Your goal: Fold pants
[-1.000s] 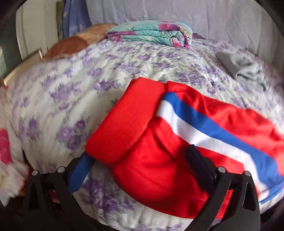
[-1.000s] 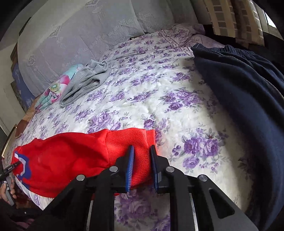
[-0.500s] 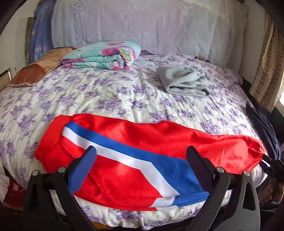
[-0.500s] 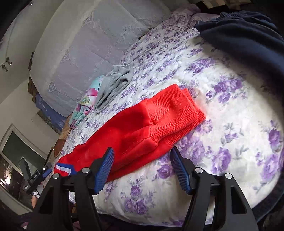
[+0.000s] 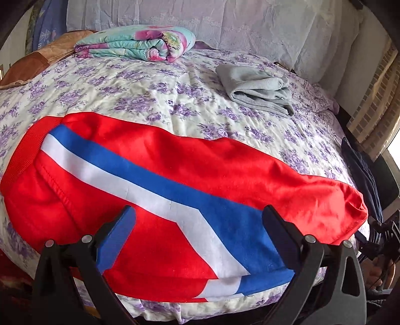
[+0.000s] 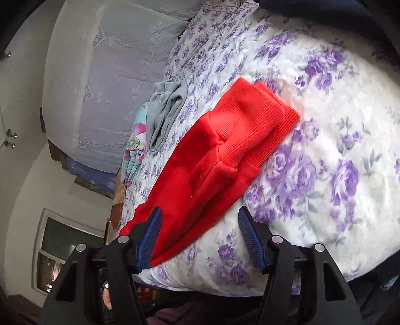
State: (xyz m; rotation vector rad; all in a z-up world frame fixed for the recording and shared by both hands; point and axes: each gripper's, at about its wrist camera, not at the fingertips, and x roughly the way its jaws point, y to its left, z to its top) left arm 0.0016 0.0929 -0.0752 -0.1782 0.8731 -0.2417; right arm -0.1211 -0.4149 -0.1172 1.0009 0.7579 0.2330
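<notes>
A bedroom in daylight, seen from the foot of my bed.

Before me the bed (image 5: 140, 82) wears a white quilt with purple flowers, backed by a pale lace-covered headboard (image 5: 225, 22). A checked curtain (image 5: 375, 105) hangs at my right; a white wall (image 6: 27, 160) holds a window (image 6: 62, 252), and white cupboard doors with small knobs (image 6: 10, 140) stand beside it.

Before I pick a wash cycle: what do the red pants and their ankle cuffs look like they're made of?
The red pants look like soft, matte jersey or fleece knit: a faintly fuzzy surface and loose, rounded folds. The exact fibre is unclear. The ankle cuffs look like thicker ribbed knit, probably stretchy: fine parallel ridges run along them.
</notes>
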